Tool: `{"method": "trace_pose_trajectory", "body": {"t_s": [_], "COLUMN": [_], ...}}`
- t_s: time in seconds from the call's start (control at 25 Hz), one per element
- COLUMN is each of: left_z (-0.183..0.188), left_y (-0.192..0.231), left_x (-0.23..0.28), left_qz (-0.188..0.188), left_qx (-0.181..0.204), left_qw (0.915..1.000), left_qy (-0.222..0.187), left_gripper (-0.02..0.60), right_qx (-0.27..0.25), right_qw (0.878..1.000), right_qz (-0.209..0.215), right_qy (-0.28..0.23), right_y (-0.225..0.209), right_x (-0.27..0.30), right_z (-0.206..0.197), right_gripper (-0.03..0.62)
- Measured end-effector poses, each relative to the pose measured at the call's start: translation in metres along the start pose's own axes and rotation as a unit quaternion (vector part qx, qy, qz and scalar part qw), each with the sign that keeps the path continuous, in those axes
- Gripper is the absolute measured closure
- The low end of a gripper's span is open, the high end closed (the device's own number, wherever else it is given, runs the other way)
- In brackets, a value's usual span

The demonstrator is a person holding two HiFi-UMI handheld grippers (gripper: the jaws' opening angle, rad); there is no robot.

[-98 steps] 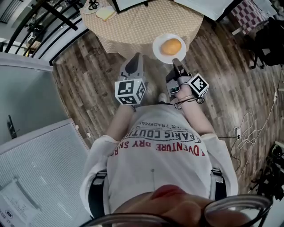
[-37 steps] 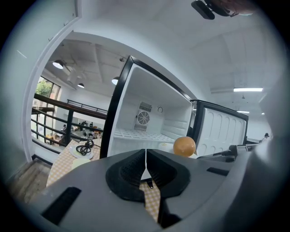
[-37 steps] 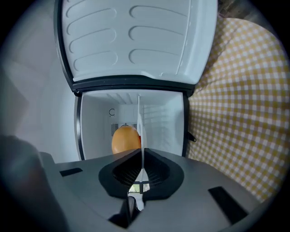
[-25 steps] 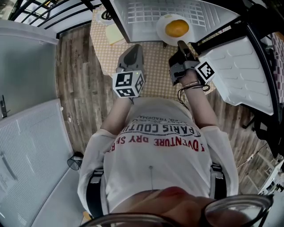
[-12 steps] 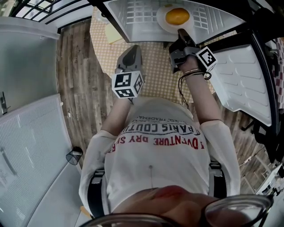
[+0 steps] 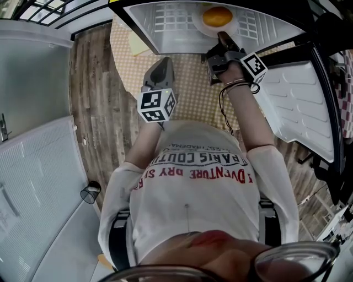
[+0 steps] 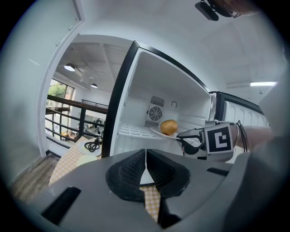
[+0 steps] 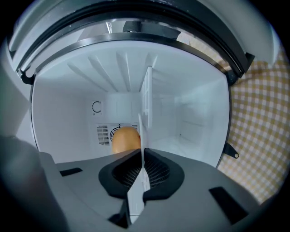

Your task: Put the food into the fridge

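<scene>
The right gripper (image 6: 222, 37) clenches its jaws on the rim of the plate (image 6: 199, 24), top centre, inside the fridge (image 6: 165, 22); stiff, probably slippery, and the round food (image 6: 217, 16) could roll. The left gripper (image 6: 163, 65) jaws are closed, empty

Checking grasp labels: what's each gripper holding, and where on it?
Right gripper: white plate, clamped by its near rim. Left gripper: nothing, jaws shut.

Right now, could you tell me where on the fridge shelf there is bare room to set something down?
The wire shelf is bare left of the plate, up to the fridge wall, with a narrower strip on its right. It is crowded only where the right gripper grips the plate carrying the orange food.
</scene>
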State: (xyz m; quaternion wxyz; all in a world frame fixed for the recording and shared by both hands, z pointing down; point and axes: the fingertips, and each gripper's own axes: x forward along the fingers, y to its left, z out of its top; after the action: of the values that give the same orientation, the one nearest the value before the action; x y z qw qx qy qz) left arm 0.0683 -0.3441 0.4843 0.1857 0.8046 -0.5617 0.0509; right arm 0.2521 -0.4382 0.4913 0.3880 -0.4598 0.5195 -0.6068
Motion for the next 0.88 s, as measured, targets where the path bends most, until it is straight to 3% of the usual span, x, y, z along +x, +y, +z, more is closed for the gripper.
{"method": "trace_pose_trajectory", "body": {"t_s": [0.52,0.76,0.88], "left_z": [-0.004,0.006,0.008], "left_y": [-0.01,-0.013,-0.017], "left_x": [0.012,0.014,0.014], "left_qz": [-0.01,-0.015,-0.021], "left_qx": [-0.004,-0.001,0.0], "left_qw": [0.9999,0.9999,0.9998], "left_qy": [0.007,-0.003,-0.006], "left_gripper": [0.554,0.554,0.554], "right_qx": [-0.029,-0.05,-0.051], "right_qw": [1.0,0.998,0.998], "right_qz": [-0.007,0.024,0.028], "right_qy": [-0.001,-0.004,-0.004], "right_y": [0.004,0.017,0.015], "right_x": [0.004,0.0,-0.009], "right_z": [0.0,-0.002,-0.001], "right_gripper": [0.559,0.406,0.398]}}
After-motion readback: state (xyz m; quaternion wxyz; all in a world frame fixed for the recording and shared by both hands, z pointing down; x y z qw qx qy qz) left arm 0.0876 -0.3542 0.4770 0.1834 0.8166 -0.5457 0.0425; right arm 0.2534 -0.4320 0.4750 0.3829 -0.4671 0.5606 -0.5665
